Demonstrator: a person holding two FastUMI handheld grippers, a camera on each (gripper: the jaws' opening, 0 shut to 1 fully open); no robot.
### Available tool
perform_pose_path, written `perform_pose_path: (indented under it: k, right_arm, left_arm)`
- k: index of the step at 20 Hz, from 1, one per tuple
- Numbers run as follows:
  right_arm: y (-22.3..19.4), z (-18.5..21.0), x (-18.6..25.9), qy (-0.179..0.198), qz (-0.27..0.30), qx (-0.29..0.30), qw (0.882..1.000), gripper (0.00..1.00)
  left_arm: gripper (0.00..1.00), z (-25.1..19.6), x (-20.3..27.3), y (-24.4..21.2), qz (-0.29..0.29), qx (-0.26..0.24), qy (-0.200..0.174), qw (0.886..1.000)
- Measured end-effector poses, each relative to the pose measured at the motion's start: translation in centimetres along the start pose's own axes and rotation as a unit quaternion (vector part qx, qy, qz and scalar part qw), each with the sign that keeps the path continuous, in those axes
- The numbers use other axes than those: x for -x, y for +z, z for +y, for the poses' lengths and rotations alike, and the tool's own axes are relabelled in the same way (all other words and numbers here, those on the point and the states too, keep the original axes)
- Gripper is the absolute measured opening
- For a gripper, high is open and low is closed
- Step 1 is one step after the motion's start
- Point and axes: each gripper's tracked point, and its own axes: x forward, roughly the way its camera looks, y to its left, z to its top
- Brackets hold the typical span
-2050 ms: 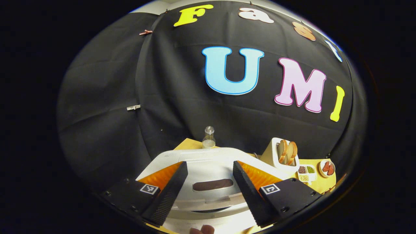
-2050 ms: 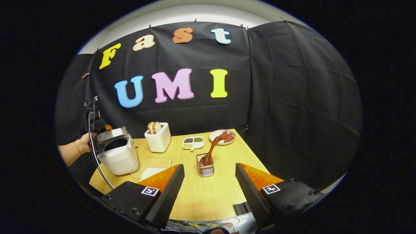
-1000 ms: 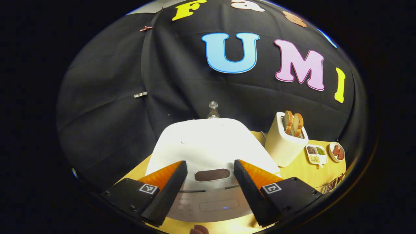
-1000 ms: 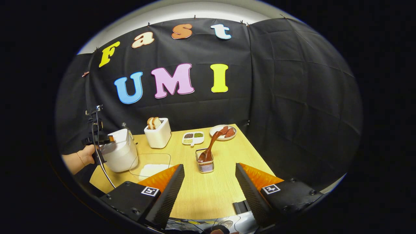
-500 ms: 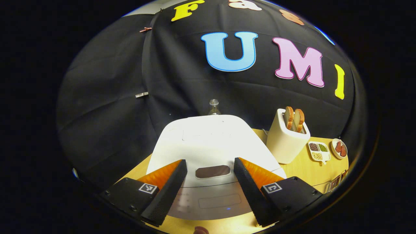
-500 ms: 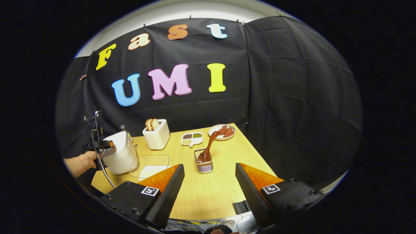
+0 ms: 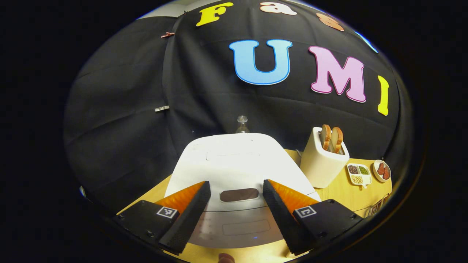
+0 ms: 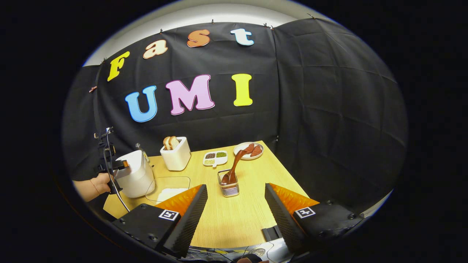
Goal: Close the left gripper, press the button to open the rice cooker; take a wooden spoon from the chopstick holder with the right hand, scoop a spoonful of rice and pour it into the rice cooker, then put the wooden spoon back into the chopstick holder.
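While the white rice cooker (image 7: 237,160) sits with its lid down at the left end of the desk (image 8: 234,215), we see the left tongs (image 7: 236,215) spread wide right in front of it, one finger on each side of the dark oblong button (image 7: 239,194) at the lid's front edge, neither finger touching it as far as we can tell. In the right gripper view the same cooker (image 8: 133,179) stands at the desk's left end, with the left tongs (image 8: 122,164) at its near top edge and the hand (image 8: 100,182) that holds them just beside the cooker. The right tongs (image 8: 236,215) are also wide apart and hold nothing, hovering over the near side of the desk, well apart from the cooker. To the right of the cooker lies a clear tray with white rice (image 8: 172,191) in it, and farther right of that stands the wire chopstick holder (image 8: 229,187) with the wooden spoon (image 8: 234,168) leaning in it, bowl down and handle tilted up to the right. Behind the tray, to the right of the cooker, stands a white toaster (image 8: 176,155) with two slices of bread in its slots, then a small divided dish of grains (image 8: 215,157) and a plate with reddish pieces (image 8: 248,149). Behind the cooker a small clear bottle (image 7: 241,125) stands against the booth wall.
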Motion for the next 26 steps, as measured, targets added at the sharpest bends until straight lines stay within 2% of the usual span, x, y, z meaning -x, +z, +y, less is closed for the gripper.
perform_pose_path:
  k: [4,7,11,18,23,26]
  right_arm:
    - [0.2,0.1,0.3,0.002,-0.002,0.002,1.000,0.99]
    - [0.5,0.3,0.2,0.003,-0.005,0.006,1.000,0.99]
    - [1.6,1.0,-0.2,0.007,-0.016,0.015,1.000,0.99]
    - [5.3,3.5,-0.4,0.019,-0.056,0.044,0.997,0.99]
    - [8.7,6.2,-0.1,0.034,-0.098,0.065,0.992,0.99]
    - [10.4,7.6,-0.1,0.037,-0.126,0.081,0.988,0.98]
  left_arm:
    - [0.97,0.3,0.9,1.6,-0.027,-0.002,-0.023,0.999]
    - [0.97,0.1,2.8,4.4,-0.070,-0.014,-0.045,0.996]
    - [0.96,-0.6,7.5,8.9,-0.140,-0.029,-0.083,0.986]
    - [0.96,-0.8,17.0,14.5,-0.218,-0.019,-0.143,0.965]
    - [0.97,0.9,22.9,15.4,-0.244,-0.032,-0.162,0.956]
    - [0.96,2.2,26.0,15.4,-0.255,-0.024,-0.167,0.952]
